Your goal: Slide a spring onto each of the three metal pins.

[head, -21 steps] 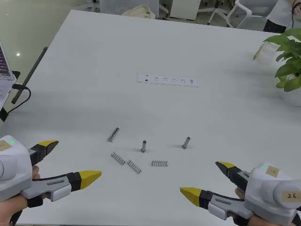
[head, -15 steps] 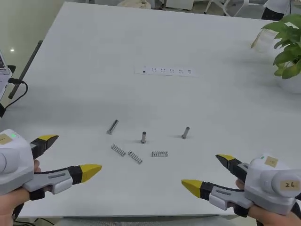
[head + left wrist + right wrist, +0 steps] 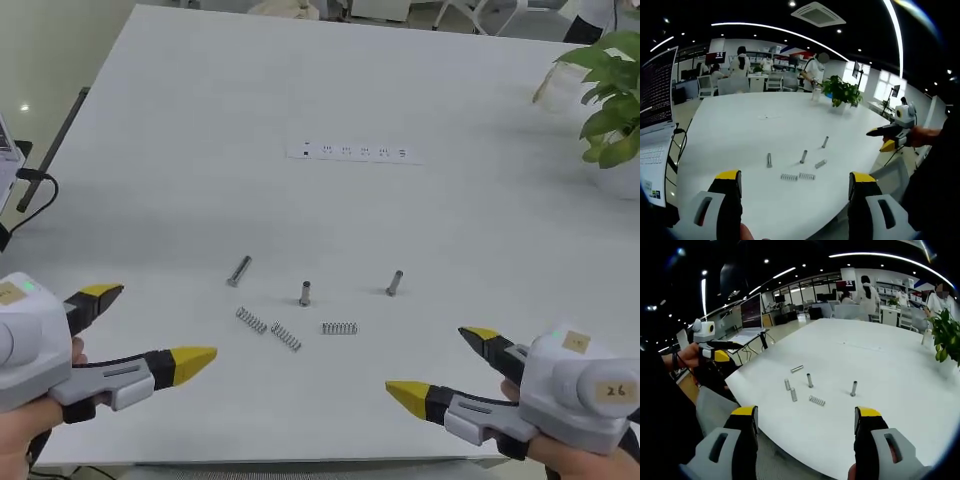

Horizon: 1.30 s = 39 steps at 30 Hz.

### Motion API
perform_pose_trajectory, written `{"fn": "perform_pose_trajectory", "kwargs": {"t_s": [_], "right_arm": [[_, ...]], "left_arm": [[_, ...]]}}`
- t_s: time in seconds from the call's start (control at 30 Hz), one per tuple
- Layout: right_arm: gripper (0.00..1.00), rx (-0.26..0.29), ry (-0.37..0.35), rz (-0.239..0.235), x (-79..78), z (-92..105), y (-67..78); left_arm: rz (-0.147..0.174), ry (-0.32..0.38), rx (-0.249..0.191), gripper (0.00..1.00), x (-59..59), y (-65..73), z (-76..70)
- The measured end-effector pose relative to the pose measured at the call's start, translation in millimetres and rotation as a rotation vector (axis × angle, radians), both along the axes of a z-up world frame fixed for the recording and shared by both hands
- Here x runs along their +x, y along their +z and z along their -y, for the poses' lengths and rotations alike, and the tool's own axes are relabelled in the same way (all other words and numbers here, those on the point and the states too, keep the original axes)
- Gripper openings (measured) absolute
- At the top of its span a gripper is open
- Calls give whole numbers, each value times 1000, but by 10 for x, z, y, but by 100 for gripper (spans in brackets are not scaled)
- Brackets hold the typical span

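Three small metal pins stand out on the white table: one lies flat [image 3: 240, 270], two stand upright [image 3: 305, 293] [image 3: 395, 283]. Just in front of them lie three loose springs [image 3: 251, 320] [image 3: 286, 337] [image 3: 339, 328]. My left gripper [image 3: 157, 323] hovers open at the near left, short of the springs, with nothing between its yellow tips. At the near right my right gripper [image 3: 435, 362] is likewise open and holds nothing. The left gripper view has the pins [image 3: 803, 156] and springs [image 3: 788, 177] ahead of its jaws. From the right gripper view, the pins [image 3: 809, 380] and springs [image 3: 816, 400] lie ahead too.
A white power strip [image 3: 355, 152] is set into the table's middle. A potted plant [image 3: 610, 100] stands at the far right edge. A laptop [image 3: 655, 150] and a black cable [image 3: 40, 185] sit off the left side. The table's front edge [image 3: 300, 462] runs just under both grippers.
The head view has shifted a little. Pins, springs and both grippers keep their places on and over the table.
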State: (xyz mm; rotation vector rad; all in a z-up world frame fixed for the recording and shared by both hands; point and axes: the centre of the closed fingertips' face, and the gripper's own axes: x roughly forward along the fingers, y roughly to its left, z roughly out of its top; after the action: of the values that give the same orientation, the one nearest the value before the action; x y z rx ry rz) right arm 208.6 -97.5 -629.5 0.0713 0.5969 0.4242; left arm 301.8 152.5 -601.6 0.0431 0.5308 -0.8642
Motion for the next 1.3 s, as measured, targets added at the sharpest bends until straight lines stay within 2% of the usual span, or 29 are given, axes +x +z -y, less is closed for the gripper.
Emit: {"fn": "perform_pose_trajectory", "kwargs": {"t_s": [0.33,0.9,1.3], "right_arm": [[78,-1,1,-1,-20,-4,-6],[77,-11,28,3,-13,-60,-28],[77,-45,74,9,52,40,-45]], "left_arm": [[-4,-5,7,86,-41,-32,-7],[7,-35,34,86,-81,-24,15],[9,-32,32,86,-131,-46,76]]}}
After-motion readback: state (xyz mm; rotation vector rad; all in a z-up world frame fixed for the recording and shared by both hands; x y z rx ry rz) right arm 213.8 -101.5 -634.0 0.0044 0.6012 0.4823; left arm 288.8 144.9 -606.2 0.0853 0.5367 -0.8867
